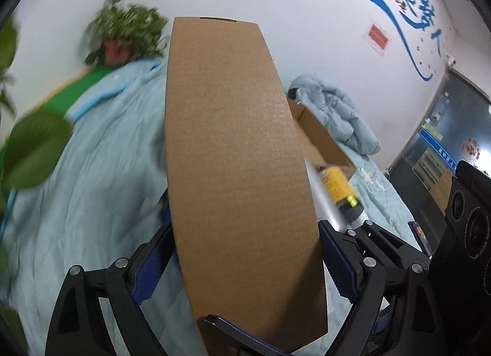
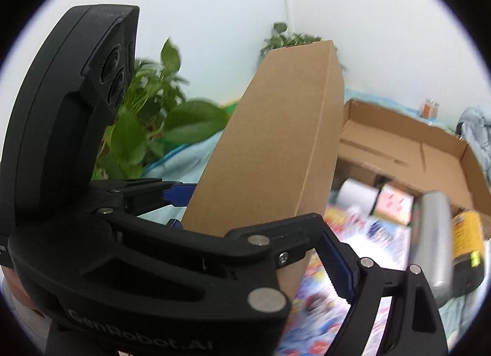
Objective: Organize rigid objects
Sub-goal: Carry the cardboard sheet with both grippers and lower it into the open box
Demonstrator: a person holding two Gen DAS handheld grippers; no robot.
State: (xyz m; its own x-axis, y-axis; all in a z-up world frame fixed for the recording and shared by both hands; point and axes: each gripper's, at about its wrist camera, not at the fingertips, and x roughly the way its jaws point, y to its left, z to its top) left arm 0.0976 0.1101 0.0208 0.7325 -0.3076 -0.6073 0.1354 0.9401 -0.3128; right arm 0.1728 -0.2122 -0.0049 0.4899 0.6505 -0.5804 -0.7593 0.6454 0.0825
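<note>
I've got the long cardboard box (image 1: 239, 153) filling the middle of my left view, my left gripper (image 1: 245, 264) with its jaws clamped on both its sides. In my right view that box (image 2: 276, 153) rises centre frame; my right gripper (image 2: 307, 267) looks jaws apart, though I can't tell if it touches. The open carton (image 2: 429, 153) sits right, a yellow can (image 2: 466, 239) beside it.

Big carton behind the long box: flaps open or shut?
Open. The big carton has its flaps spread outward, and its bare inner wall and items inside show beside the long box.
</note>
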